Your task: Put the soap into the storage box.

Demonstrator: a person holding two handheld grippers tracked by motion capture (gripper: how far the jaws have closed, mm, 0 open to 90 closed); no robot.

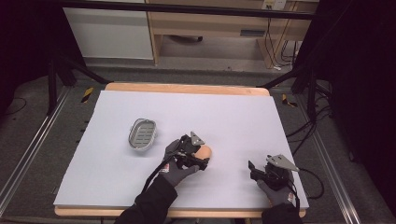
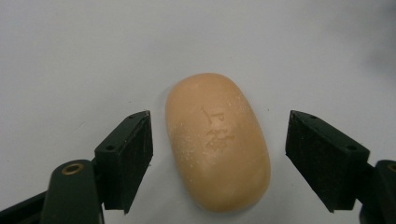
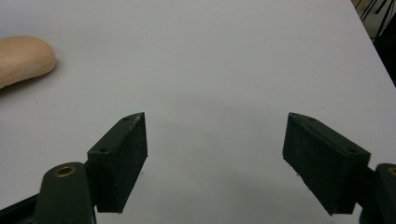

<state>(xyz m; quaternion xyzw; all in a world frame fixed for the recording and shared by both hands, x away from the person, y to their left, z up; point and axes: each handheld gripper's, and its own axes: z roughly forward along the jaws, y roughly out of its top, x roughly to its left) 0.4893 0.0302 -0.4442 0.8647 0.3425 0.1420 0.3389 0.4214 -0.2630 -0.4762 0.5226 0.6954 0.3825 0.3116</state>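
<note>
An oval tan bar of soap [image 2: 217, 142] lies flat on the white table, with letters pressed into its top. My left gripper [image 2: 218, 161] is open and straddles the bar, one black jaw on each side with a gap to both. From the high view the soap [image 1: 205, 151] peeks out beside the left gripper [image 1: 198, 156] near the table's middle front. A grey oval soap dish [image 1: 142, 135] sits to the left of it, with nothing in it. My right gripper [image 3: 215, 158] is open over bare table, and the soap's end [image 3: 23, 58] lies far to its left.
The right gripper [image 1: 256, 170] rests near the front right of the white table [image 1: 233, 116]. Wooden edges border the table front and back. Black frame legs, cables and a wooden cabinet stand beyond the far edge.
</note>
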